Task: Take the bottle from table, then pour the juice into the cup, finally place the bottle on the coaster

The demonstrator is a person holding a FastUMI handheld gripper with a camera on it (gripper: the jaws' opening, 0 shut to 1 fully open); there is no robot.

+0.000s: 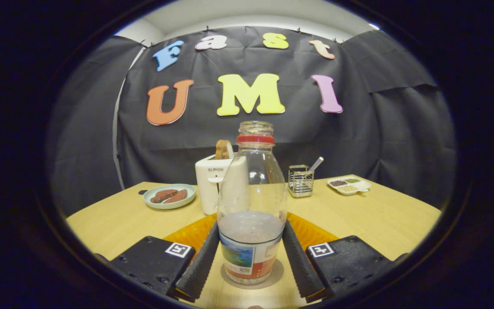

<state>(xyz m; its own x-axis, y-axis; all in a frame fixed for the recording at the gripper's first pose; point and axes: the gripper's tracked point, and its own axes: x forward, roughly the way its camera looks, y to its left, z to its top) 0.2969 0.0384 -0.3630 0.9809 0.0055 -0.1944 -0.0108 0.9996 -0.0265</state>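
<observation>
Gripper view: one bottle (251,210) between fingers (200,262).

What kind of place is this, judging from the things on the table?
Probably a mock breakfast table staged in a cloth-walled booth, not a real kitchen. A toaster holding bread, a plate of food and a seasoning tray stand on the wooden table; the gripper brackets an uncapped bottle.

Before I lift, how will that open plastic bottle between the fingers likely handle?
The bottle is tall, with liquid only in its lower part, so probably light and bottom-heavy. Its thin clear wall may flex under the fingers. With no cap on the neck, tilting could spill. The gripper brackets it just above the round coaster.
</observation>
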